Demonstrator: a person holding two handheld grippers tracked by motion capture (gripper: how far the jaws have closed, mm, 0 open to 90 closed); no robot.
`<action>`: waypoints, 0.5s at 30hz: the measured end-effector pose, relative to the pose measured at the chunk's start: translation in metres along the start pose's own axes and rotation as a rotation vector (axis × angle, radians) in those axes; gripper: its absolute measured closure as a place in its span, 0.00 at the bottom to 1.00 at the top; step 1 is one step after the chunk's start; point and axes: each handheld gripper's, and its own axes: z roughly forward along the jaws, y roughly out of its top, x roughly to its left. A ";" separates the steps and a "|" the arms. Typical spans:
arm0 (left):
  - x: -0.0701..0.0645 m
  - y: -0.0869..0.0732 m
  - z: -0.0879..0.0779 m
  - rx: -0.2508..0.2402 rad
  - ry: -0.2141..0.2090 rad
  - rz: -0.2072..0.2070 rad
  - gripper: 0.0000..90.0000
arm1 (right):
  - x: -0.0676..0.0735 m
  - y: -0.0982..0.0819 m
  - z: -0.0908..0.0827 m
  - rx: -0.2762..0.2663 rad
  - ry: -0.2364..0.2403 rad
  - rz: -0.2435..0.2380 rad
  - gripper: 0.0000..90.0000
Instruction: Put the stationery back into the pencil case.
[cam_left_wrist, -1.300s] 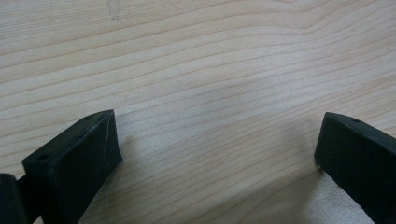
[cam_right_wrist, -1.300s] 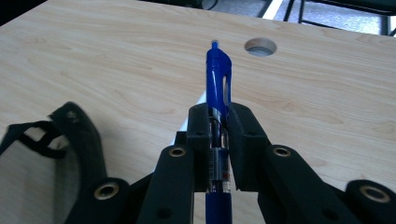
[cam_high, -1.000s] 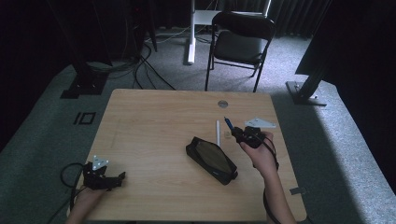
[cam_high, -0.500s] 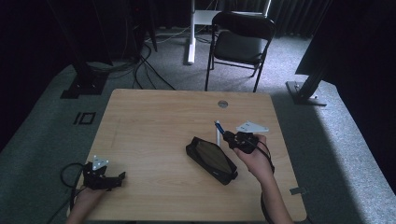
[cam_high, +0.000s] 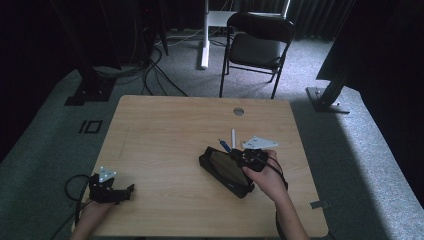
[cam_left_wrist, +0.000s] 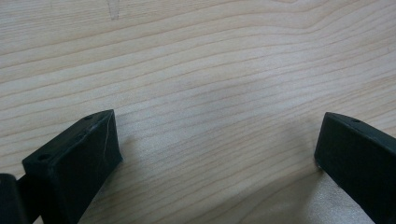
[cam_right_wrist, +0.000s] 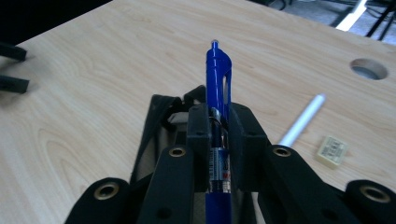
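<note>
A blue pen (cam_right_wrist: 218, 70) stands between the jaws of my right gripper (cam_right_wrist: 218, 126), which is shut on its barrel. In the high view the blue pen (cam_high: 225, 145) pokes out over the far end of a black pencil pouch (cam_high: 225, 170), and the right gripper (cam_high: 239, 156) hovers at the pouch's open top. The pouch (cam_right_wrist: 159, 116) lies directly under the pen. My left gripper (cam_high: 127, 190) rests near the table's front left corner. Its jaws stand wide apart in the left gripper view, the left gripper (cam_left_wrist: 217, 149) holding nothing over bare wood.
A white pen (cam_high: 233, 137) lies just beyond the pouch; it shows as a white pen (cam_right_wrist: 302, 119) beside a small eraser (cam_right_wrist: 332, 151). A round cable hole (cam_high: 238, 111) sits near the table's far edge. A folding chair (cam_high: 255, 47) stands behind the table.
My right gripper has carried the blue pen leftward and nearer, from beside the white pen to over the pouch's end. The left gripper has stayed put.
</note>
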 end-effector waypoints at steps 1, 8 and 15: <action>0.000 0.000 0.000 0.000 0.000 0.000 0.00 | 0.001 0.000 0.001 0.002 0.006 0.001 0.88; 0.000 0.000 0.000 0.000 0.000 0.000 0.00 | 0.004 0.000 0.007 0.015 0.023 -0.027 0.88; 0.000 0.000 0.000 0.000 0.000 0.000 0.00 | 0.005 -0.003 0.015 0.057 0.054 -0.048 0.88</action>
